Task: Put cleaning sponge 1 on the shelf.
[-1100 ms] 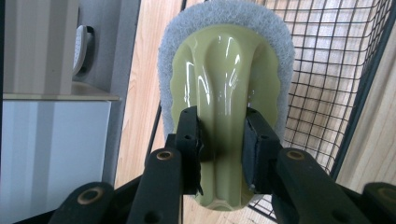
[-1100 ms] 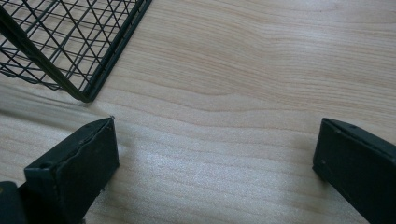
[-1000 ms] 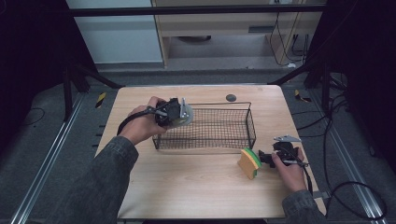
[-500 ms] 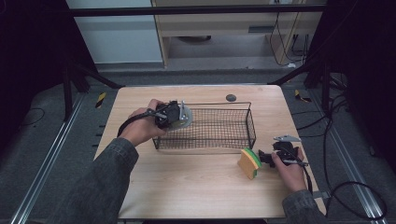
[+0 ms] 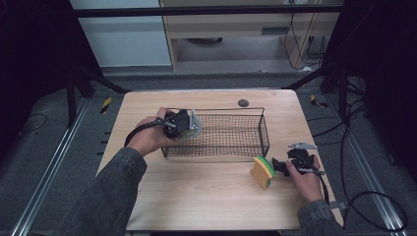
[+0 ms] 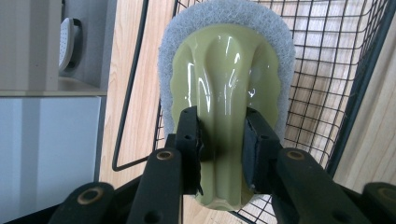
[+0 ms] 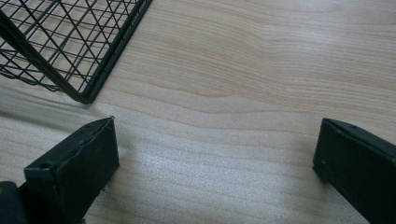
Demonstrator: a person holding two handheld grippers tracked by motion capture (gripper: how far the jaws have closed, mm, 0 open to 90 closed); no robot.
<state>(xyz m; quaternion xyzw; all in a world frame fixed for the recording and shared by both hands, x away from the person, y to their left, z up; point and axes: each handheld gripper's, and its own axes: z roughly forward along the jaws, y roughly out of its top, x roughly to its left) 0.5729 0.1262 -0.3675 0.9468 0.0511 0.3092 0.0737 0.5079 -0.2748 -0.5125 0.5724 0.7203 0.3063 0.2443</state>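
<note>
Nearest the person, the right gripper [image 5: 281,165] sat low on the table [image 5: 206,196] over by its right edge, and its fingers [image 7: 74,163] were spread wide apart with nothing but bare wood between them. From the high view, a yellow sponge with a green top [image 5: 263,171] stood on its edge just in front of those fingertips, though I honestly couldn't tell if they were touching it. A bit further back, the left gripper [image 6: 222,140] was at the left end of the black wire basket [image 5: 231,142], and its fingers [image 6: 191,135] were clamped tight on the raised middle ridge of a pale green scrubber pad [image 6: 224,93] with a fuzzy white layer on its back. That pad was held up at the basket's left wall, partly over the mesh. Past the basket, a small dark round thing [image 5: 243,103] lay on the table near the far edge.
</note>
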